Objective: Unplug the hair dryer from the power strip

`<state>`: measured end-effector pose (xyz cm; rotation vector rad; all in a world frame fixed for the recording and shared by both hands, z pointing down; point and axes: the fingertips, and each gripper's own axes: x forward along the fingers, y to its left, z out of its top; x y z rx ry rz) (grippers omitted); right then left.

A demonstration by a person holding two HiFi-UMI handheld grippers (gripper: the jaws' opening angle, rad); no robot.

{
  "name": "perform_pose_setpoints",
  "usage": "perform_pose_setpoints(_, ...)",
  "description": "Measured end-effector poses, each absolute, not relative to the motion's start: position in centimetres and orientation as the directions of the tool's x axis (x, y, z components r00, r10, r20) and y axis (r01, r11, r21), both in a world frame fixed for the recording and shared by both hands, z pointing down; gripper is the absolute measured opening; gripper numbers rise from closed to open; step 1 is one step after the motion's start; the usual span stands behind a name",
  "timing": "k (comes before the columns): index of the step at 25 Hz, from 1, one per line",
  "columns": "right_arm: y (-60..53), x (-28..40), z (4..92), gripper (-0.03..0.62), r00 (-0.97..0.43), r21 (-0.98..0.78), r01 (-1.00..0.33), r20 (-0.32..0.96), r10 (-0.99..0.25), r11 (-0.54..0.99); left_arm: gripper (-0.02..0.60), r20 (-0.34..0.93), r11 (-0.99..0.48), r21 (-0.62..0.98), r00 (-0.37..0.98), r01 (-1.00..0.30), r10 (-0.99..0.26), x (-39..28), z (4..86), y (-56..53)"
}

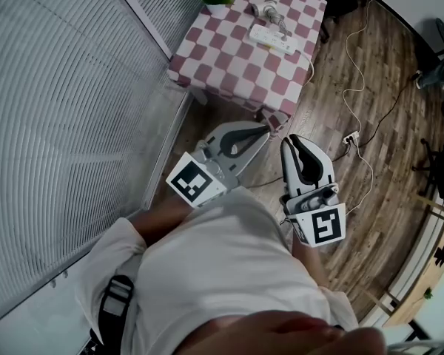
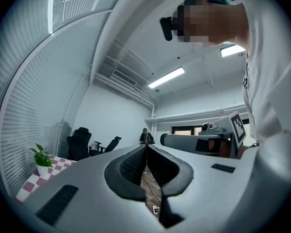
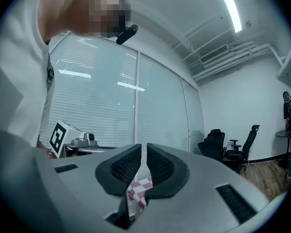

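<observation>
Both tongs are pressed together and empty: the left gripper (image 1: 260, 132) has its tips touching, and the right gripper (image 1: 291, 143) shows only a thin slit with nothing in it. Both are held out in front of the person, well apart from the checkered table (image 1: 229, 65). The white power strip (image 1: 272, 39) lies on that table, and the small grey thing just beside it looks like the hair dryer (image 1: 267, 9); its plug is too small to make out. Risks: the jaws must open before they can take the plug. A one-handed pull would likely drag the light strip across the cloth or off the edge, so one gripper should pin it down. The loose cables (image 1: 359, 80) and the floor socket (image 1: 351, 137) could be tripped over, or mistaken for the target. Only the head view shows the strip and the dryer. The left gripper view catches just the potted plant (image 2: 41, 158) and a corner of the cloth, and the right gripper view adds the blinds (image 3: 106, 110) and the office chairs (image 3: 228, 147).
</observation>
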<state>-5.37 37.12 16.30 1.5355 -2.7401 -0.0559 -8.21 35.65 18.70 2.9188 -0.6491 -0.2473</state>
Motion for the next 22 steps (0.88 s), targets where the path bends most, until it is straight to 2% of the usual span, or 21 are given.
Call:
perform_pose_setpoints(12,26.5,-6.7,16.7,0.038,-0.461,0.033,-0.887,0.007,-0.888,0.461,0.031,-0.131,-0.919,0.178,0.917,-0.351,-0.376,-9.8,19.2,24.9)
perform_pose_setpoints(22,23.2,-6.6,17.6,0.038,-0.408,0.027,-0.912,0.020,-0.913,0.409,0.031,-0.106,-0.925,0.196,0.931,-0.324,-0.349,-10.5,20.5,21.4)
